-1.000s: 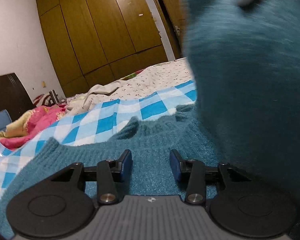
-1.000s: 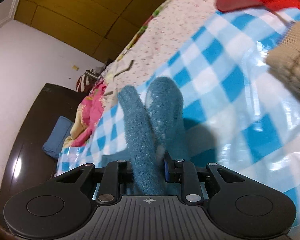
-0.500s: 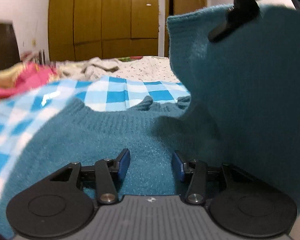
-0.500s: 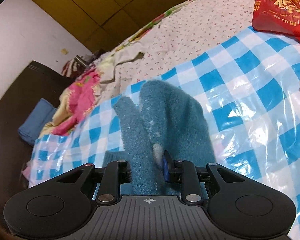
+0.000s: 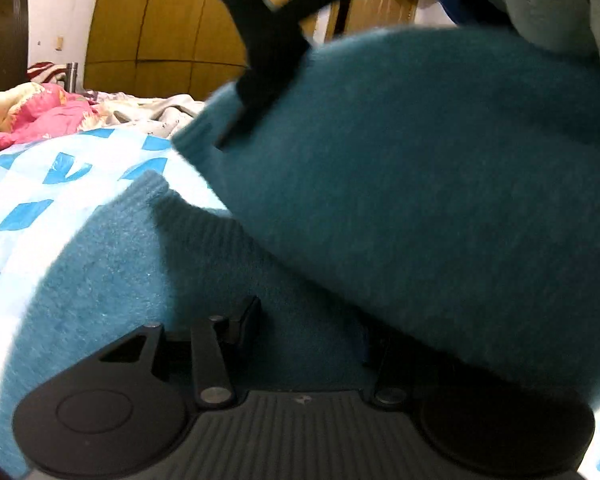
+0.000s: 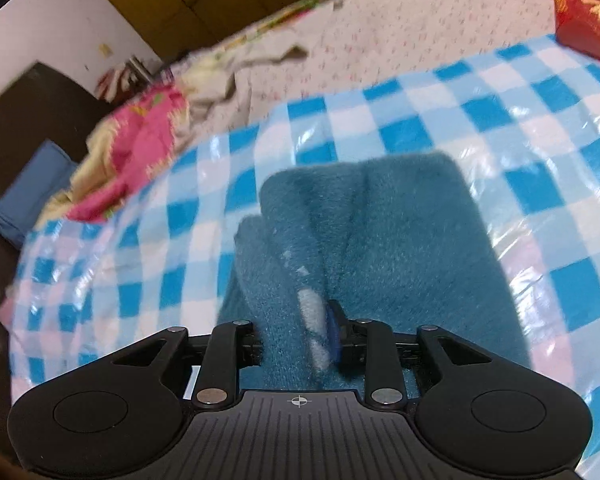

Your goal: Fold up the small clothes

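Teal sweater (image 6: 400, 240) pinched by right hand-held gripper (image 6: 296, 344) above checkered sheet (image 6: 420, 120).

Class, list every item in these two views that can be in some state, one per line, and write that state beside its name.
Teal sweater: partly flat on the cloth, one part lifted and being folded over.
Right gripper: shut on a bunched part of the sweater.
Left gripper: open, resting on the flat part of the sweater.
Checked cloth: spread flat under the sweater.
Wardrobe doors: closed.
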Available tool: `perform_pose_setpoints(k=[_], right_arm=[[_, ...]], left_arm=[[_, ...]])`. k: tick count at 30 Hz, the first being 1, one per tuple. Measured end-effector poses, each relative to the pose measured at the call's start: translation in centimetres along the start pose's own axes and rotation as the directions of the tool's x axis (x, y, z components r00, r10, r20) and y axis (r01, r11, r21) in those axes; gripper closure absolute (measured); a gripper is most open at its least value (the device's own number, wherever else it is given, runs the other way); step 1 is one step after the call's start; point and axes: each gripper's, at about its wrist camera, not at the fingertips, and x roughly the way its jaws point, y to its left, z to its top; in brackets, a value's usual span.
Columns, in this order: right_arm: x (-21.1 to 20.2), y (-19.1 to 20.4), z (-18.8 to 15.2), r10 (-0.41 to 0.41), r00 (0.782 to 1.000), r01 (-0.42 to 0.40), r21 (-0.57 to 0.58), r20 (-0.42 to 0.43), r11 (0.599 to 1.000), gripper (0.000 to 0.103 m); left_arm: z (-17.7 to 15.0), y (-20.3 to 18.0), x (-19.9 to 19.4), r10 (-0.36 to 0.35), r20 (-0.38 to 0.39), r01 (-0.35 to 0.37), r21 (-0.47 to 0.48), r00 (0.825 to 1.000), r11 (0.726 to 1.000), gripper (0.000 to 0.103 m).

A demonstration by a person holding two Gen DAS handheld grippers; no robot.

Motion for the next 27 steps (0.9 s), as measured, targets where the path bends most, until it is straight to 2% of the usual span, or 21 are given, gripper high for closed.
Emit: perform_pose_setpoints(k=[4, 7, 9, 12, 13, 14, 16, 18, 20, 22, 25, 27], right_arm=[[-0.4, 1.2, -0.3, 0.061, 0.998, -0.061, 0.003, -0.02, 0.998, 0.054], [-0.8, 1.5, -0.7, 0.115, 0.992, -0.115, 0.0, -0.047, 0.993, 0.053], [-0.9, 1.3, -1.1, 0.186, 0.978, -0.185, 0.02, -0.089, 0.982, 0.053], [-1.6, 1.3, -1.3, 0.324, 0.936, -0.318, 0.067, -0.138, 0.946, 0.053], [-2.0, 1.4, -1.2, 0.354, 0.925, -0.347, 0.072, -0.139, 0.935, 0.053], [-2.7, 1.4, -1.0, 0.365, 0.923, -0.361, 0.052, -0.125, 0.931, 0.053], [-4.0, 1.8, -0.6, 0.317, 0.945, -0.322, -0.053, -0.077, 0.945, 0.053], [-5.0, 2.1, -0.4, 0.232, 0.972, -0.233, -0.187, -0.025, 0.954, 0.052], [-4.9, 2.5, -0.5, 0.161, 0.987, -0.161, -0.267, -0.022, 0.95, 0.052], [-4.4, 2.4, -0.6, 0.13, 0.99, -0.139, -0.308, -0.052, 0.941, 0.052], [-3.9, 2.6, -0.7, 0.083, 0.994, -0.101, -0.362, -0.065, 0.927, 0.052], [-3.5, 3.0, -0.9, 0.057, 0.995, -0.087, -0.408, -0.086, 0.909, 0.052]], left_arm=[[-0.2, 0.3, -2.9, -0.018, -0.025, 0.018, -0.004, 1.0, 1.0, 0.047], [-0.8, 1.2, -6.1, -0.052, -0.041, 0.049, -0.075, 0.998, 0.996, 0.046], [-1.4, 2.1, -8.3, -0.073, -0.043, 0.066, -0.154, 0.996, 0.986, 0.046], [-1.9, 3.4, -10.8, -0.098, -0.026, 0.086, -0.293, 0.995, 0.952, 0.042], [-2.1, 3.6, -11.4, -0.098, -0.022, 0.086, -0.328, 0.995, 0.941, 0.042], [-2.3, 3.7, -12.1, -0.101, -0.014, 0.089, -0.363, 0.995, 0.928, 0.041], [-2.5, 3.7, -13.2, -0.094, 0.01, 0.09, -0.402, 0.995, 0.911, 0.041], [-2.3, 3.6, -14.8, -0.063, 0.062, 0.084, -0.426, 0.996, 0.901, 0.041], [-1.8, 3.1, -16.8, -0.017, 0.133, 0.071, -0.413, 0.991, 0.908, 0.04], [-1.0, 2.1, -18.1, -0.008, 0.188, 0.079, -0.375, 0.982, 0.924, 0.039], [0.6, 0.5, -19.5, -0.072, 0.271, 0.151, -0.282, 0.96, 0.947, 0.037], [1.7, -1.1, -19.2, -0.132, 0.289, 0.194, -0.198, 0.948, 0.961, 0.033]])
